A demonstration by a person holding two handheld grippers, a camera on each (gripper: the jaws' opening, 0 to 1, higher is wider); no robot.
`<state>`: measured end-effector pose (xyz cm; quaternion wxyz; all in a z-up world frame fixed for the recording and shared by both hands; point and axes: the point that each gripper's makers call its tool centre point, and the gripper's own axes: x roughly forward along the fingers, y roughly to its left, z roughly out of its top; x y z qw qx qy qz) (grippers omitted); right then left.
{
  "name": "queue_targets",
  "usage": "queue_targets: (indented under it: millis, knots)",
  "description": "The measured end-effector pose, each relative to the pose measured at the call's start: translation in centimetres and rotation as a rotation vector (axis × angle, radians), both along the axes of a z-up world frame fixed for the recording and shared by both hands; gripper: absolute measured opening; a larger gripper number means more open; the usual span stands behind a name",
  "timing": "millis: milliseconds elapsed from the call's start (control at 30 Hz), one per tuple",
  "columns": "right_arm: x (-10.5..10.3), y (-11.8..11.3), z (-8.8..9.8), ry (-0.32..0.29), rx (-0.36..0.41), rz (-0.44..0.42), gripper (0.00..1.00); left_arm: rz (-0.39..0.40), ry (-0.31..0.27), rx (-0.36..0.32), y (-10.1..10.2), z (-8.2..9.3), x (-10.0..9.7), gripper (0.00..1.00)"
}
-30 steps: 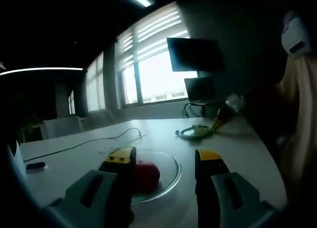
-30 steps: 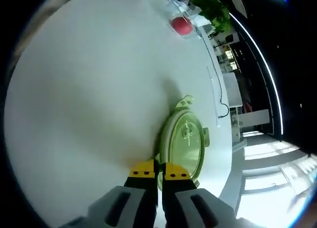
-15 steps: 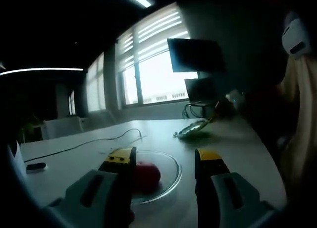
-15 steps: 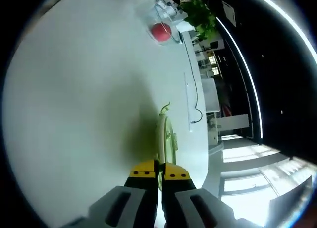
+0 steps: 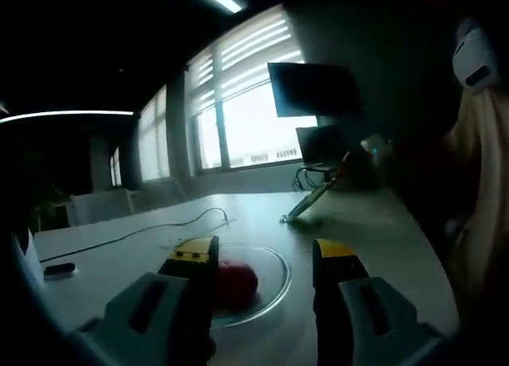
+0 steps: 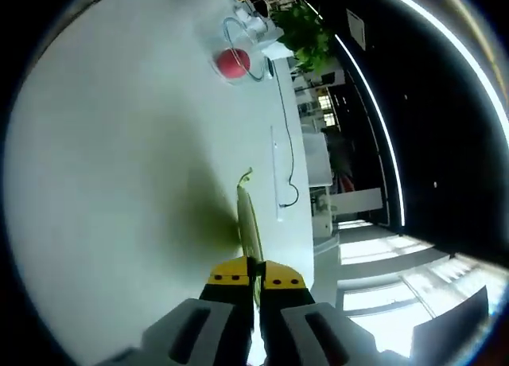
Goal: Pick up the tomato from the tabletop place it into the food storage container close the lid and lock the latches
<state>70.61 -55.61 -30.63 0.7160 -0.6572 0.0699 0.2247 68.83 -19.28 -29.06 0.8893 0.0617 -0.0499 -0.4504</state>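
Note:
A red tomato (image 5: pixel 235 280) lies inside a clear round container (image 5: pixel 270 277) on the white table, just ahead of my open left gripper (image 5: pixel 262 258), partly behind its left jaw. In the right gripper view the tomato (image 6: pixel 232 62) and container (image 6: pixel 242 40) sit far up the table. My right gripper (image 6: pixel 254 275) is shut on the green-rimmed lid (image 6: pixel 250 227), which is held on edge above the table. From the left gripper view the lid (image 5: pixel 312 200) hangs tilted at the far side, pinched by the right gripper (image 5: pixel 348 169).
A black cable (image 5: pixel 135 231) runs across the table (image 5: pixel 382 247) to the left, with a small dark object (image 5: pixel 57 267) near the left edge. A monitor (image 5: pixel 314 87) and windows stand behind. A potted plant (image 6: pixel 306 32) stands beyond the table.
The right gripper has lifted the lid off the table and turned it from flat to edge-on. The left gripper, tomato and container have stayed put.

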Motion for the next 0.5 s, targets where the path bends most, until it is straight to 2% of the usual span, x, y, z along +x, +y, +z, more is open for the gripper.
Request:
queue_targets:
  millis: [400, 500]
  knots:
    - [-0.2, 2.3, 4.3, -0.044, 0.033, 0.009, 0.0, 0.005, -0.019, -0.012, 0.6, 0.6, -0.4, 0.4]
    - [-0.4, 3.3, 6.0, -0.068, 0.045, 0.02, 0.0, 0.006, -0.025, -0.018, 0.7, 0.9, -0.6, 0.4]
